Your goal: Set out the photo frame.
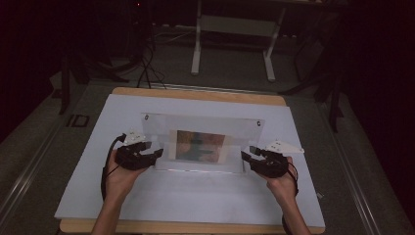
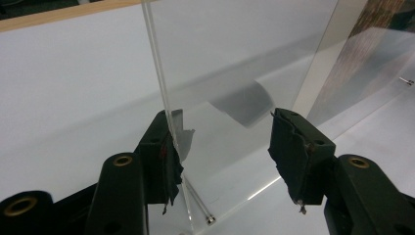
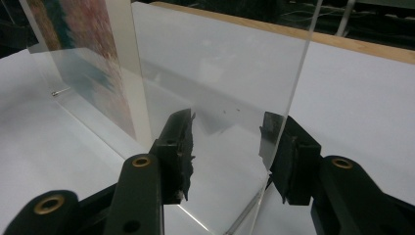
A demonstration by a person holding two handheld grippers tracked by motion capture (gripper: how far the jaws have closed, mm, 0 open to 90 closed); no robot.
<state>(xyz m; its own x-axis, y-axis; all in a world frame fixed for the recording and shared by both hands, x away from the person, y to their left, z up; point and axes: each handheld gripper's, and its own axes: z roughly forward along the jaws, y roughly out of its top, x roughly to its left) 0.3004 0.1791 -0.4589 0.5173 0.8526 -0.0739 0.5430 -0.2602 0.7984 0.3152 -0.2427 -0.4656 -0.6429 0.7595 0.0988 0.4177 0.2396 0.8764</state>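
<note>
Standing near the middle of a white-covered table, a clear acrylic picture frame held a colourful print at its centre. At the frame's left end, the person's left hand held the left gripper; its jaws were spread wide, straddling the frame's side edge, with one pad apparently just touching the panel and the other well clear, so nothing was pinched. A small metal pin showed at the frame's base. At the right end, the right gripper was likewise spread around the opposite edge, gripping nothing. The frame looked stiff, light and smooth, so probably slippery and easily scratched; the bare clear margins at either end, away from the print, seemed the safest places to grip. Dim lighting made finer contact hard to judge.
</note>
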